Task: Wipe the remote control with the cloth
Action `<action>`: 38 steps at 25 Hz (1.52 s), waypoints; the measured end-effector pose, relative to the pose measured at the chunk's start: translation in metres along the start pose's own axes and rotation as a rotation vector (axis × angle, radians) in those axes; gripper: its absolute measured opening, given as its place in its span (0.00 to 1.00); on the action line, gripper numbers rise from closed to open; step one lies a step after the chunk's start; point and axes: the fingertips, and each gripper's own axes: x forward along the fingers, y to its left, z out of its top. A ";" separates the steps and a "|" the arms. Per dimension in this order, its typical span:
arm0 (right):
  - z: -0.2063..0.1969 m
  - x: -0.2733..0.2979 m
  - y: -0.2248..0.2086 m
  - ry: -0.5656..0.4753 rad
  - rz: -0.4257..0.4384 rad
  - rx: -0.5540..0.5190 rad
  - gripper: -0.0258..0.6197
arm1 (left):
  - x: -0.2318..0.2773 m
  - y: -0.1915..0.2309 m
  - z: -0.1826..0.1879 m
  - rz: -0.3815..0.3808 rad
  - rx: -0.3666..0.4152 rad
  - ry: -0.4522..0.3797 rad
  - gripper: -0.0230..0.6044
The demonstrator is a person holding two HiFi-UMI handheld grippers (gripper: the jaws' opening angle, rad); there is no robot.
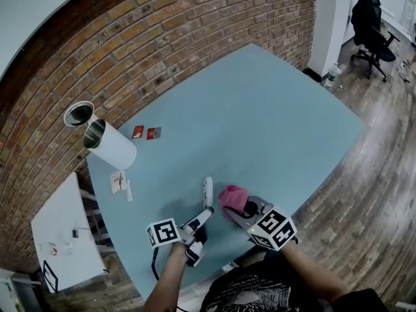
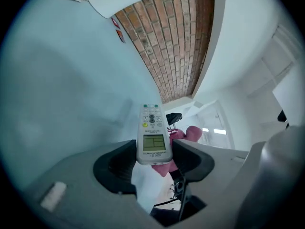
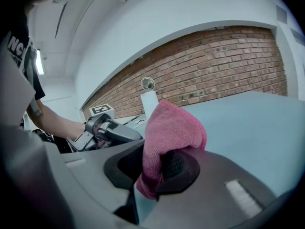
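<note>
Item 1, nearest me: left gripper, fingers clamped on the lower end of the remote control. The remote juts away from me above the tabletop, display and buttons facing the gripper's camera, with most of its length unsupported.

Item 2: right gripper, fingers closed on a fold of the pink cloth. The rest bunches loosely above them, just beside the remote on its right; I cannot tell whether they touch.

Item 3, mid tabletop: paper slips, two small red cards, and a white cylinder lying tilted at the left edge.

Item 4, far: brick wall; office chair on the wooden floor.

Hazards, as I judge them: with the hold only at the remote's end, a wipe pressed near the far end could lever it round or out of the fingers. The cloth is pinched by one fold, so a dragging stroke may pull it free. Rubbing across the keys could press them
</note>
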 end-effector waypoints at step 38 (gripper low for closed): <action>-0.011 -0.016 -0.054 0.077 0.341 0.122 0.14 | -0.024 0.038 -0.018 0.819 0.923 0.443 0.46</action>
